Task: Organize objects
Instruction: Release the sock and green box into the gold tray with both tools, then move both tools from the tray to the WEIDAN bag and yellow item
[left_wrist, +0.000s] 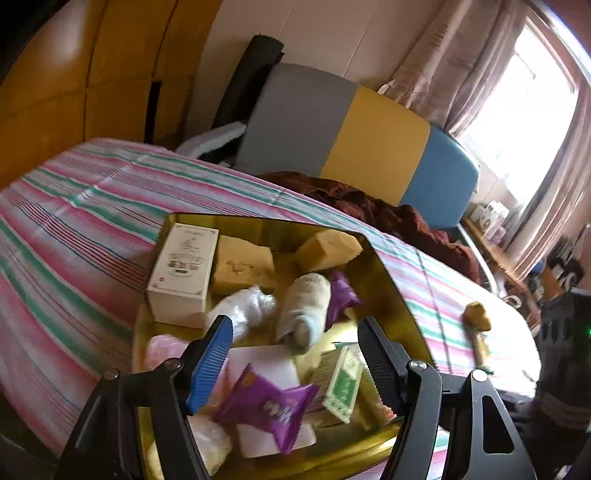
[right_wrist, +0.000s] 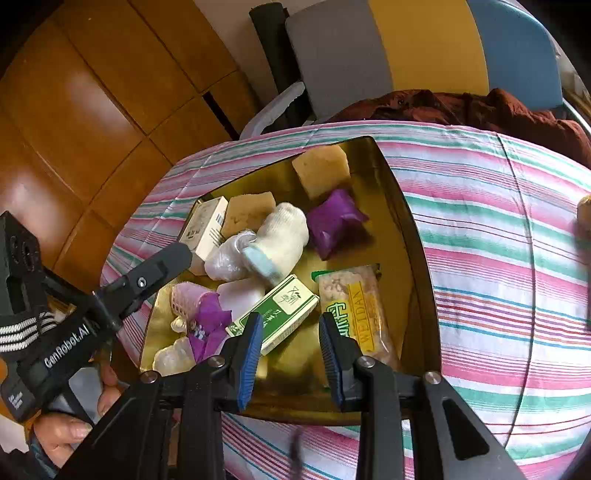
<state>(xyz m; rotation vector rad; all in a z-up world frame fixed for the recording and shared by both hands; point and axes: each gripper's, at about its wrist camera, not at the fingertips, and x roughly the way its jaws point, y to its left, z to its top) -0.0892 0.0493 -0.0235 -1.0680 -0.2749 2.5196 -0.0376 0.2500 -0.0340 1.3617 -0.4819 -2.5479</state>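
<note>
A gold tray (left_wrist: 391, 280) (right_wrist: 413, 236) sits on a striped cloth and holds several items: a cream box (left_wrist: 183, 273) (right_wrist: 203, 229), yellow sponges (left_wrist: 328, 249) (right_wrist: 321, 168), a white sock roll (left_wrist: 303, 306) (right_wrist: 282, 232), purple packets (left_wrist: 269, 406) (right_wrist: 332, 221), a green box (left_wrist: 343, 384) (right_wrist: 280, 310) and a yellow snack bar (right_wrist: 354, 314). My left gripper (left_wrist: 295, 332) is open and empty above the tray's near part. My right gripper (right_wrist: 291, 328) is open and empty over the tray's near edge, by the green box. The left gripper (right_wrist: 162, 266) also shows in the right wrist view.
A small brown plush toy (left_wrist: 476, 317) lies on the striped cloth (left_wrist: 74, 229) right of the tray. A dark red garment (left_wrist: 388, 210) lies at the far edge. A grey, yellow and blue chair back (left_wrist: 351, 136) stands behind. Wooden cabinets (right_wrist: 92, 92) are at left.
</note>
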